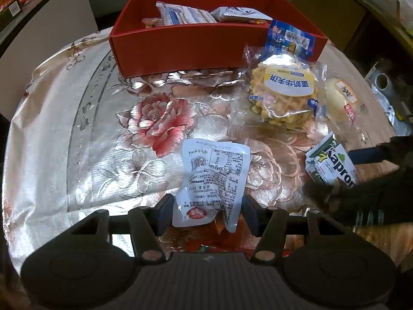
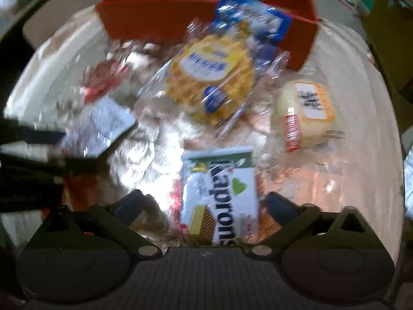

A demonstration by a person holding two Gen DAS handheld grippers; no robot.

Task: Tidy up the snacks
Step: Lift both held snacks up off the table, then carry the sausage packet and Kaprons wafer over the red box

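Note:
A crumpled white snack packet (image 1: 214,178) with printed text sits between the pads of my left gripper (image 1: 207,214), which is shut on its lower end. The same packet (image 2: 103,126) shows blurred at the left of the right wrist view. My right gripper (image 2: 205,206) points down over a white and green Kaprons wafer pack (image 2: 222,193); the jaws stand wider than the pack, with a clear gap on its left side. In the left wrist view that wafer pack (image 1: 333,165) lies at the right edge. A red open box (image 1: 180,46) at the far side holds several packets.
A wrapped waffle (image 1: 284,90) lies in front of the box, with a blue packet (image 1: 291,38) leaning on the box's wall. A pale round cake in clear wrap (image 2: 304,113) lies to the right. A shiny floral tablecloth (image 1: 116,129) covers the round table.

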